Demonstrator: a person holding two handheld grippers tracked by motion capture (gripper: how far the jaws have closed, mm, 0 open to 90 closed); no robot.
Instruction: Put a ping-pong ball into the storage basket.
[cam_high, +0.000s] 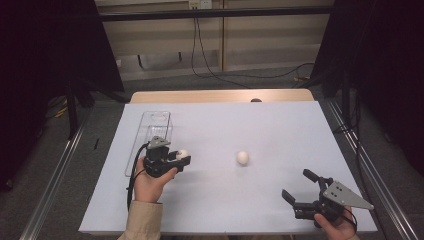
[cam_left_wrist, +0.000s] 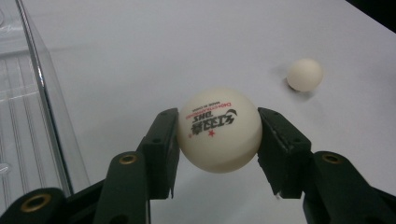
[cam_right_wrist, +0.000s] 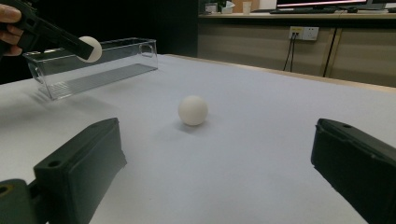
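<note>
My left gripper (cam_high: 184, 158) is shut on a white ping-pong ball (cam_left_wrist: 219, 130) with printed lettering, held a little above the white sheet just right of a clear plastic box (cam_high: 150, 137). The same held ball (cam_right_wrist: 91, 48) and gripper appear at the upper left of the right gripper view. A second white ball (cam_high: 242, 157) lies loose on the sheet in the middle; the loose ball (cam_left_wrist: 304, 74) is beyond the held one, and the loose ball (cam_right_wrist: 192, 110) rests ahead of the right jaws. My right gripper (cam_high: 300, 187) is open at the front right, nothing between its jaws.
The clear plastic box (cam_left_wrist: 28, 116) is long and narrow, lying lengthwise along the left side of the white sheet (cam_high: 280, 130). The wooden table edge (cam_high: 220, 96) shows at the back. Cables hang on the wall behind.
</note>
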